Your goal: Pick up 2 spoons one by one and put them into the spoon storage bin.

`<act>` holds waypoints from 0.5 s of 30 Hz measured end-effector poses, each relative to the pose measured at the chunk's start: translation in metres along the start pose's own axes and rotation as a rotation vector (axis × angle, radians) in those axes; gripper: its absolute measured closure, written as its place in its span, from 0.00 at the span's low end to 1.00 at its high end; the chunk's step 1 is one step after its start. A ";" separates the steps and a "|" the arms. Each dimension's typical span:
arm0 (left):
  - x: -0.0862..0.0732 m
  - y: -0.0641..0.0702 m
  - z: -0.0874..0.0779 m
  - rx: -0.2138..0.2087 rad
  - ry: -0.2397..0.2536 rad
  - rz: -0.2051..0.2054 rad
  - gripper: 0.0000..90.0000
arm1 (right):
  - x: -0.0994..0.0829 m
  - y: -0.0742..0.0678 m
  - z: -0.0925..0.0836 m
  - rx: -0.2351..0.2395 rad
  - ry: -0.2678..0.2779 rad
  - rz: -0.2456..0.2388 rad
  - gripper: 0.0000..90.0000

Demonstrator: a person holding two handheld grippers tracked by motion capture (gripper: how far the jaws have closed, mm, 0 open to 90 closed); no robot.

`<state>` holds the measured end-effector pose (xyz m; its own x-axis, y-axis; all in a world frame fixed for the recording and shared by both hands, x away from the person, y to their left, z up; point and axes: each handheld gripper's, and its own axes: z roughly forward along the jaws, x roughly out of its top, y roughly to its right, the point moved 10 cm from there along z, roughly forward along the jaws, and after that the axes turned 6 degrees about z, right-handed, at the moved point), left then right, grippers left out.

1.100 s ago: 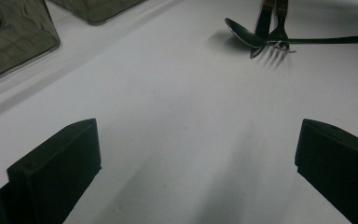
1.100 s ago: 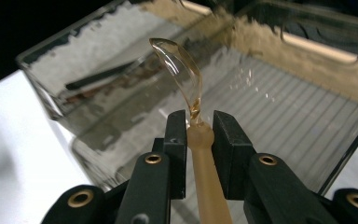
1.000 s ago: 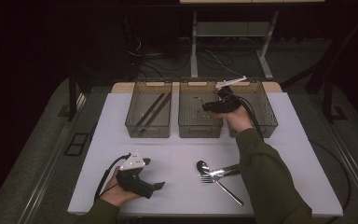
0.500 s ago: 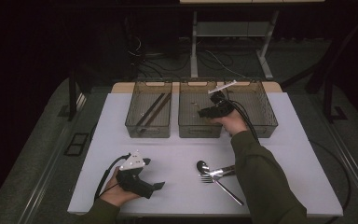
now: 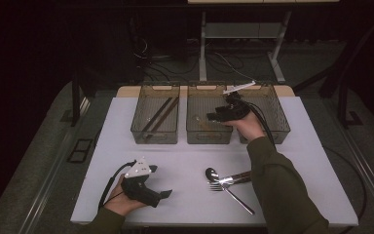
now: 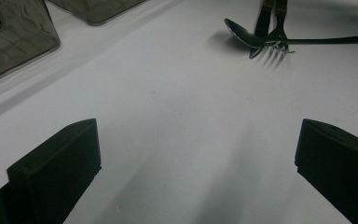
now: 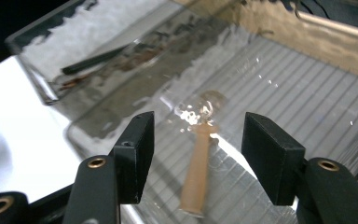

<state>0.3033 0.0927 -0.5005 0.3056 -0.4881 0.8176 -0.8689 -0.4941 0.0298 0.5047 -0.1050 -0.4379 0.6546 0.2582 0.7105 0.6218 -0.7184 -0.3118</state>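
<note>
Wooden-handled spoon (image 7: 199, 154) lying in middle bin (image 7: 307, 88), right gripper (image 7: 198, 154) jaws just opened, clear above it

A lab-like recording setup rather than a home — a white surface (image 5: 175, 161) stands alone on grey floor in a dark room, with loose cables (image 5: 148, 51) trailing behind it and the metal legs of another desk (image 5: 203, 53) beyond. Three identical clear bins (image 5: 156, 134) sit in a neat row — staged, not lived-in.

Spoon (image 7: 196, 154) bowl blurred by glare, knife (image 6: 265, 21) and fork (image 6: 279, 23) handles cropped
</note>
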 end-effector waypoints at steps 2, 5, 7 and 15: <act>0.001 0.000 0.000 -0.001 0.005 -0.004 0.00 | 0.001 -0.005 -0.008 0.002 0.013 -0.019 0.46; 0.001 0.001 0.001 -0.002 0.003 -0.007 0.00 | -0.001 -0.013 -0.020 0.023 0.024 -0.035 0.45; 0.001 0.001 0.001 -0.002 0.004 -0.007 0.00 | -0.004 -0.020 -0.026 0.036 0.026 -0.050 0.45; 0.000 0.001 0.001 -0.003 -0.007 0.000 0.00 | -0.024 -0.037 -0.047 0.076 0.039 -0.090 0.44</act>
<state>0.3025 0.0916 -0.5013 0.3082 -0.4932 0.8135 -0.8702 -0.4917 0.0315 0.4458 -0.1151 -0.4137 0.5787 0.2928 0.7611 0.7088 -0.6423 -0.2918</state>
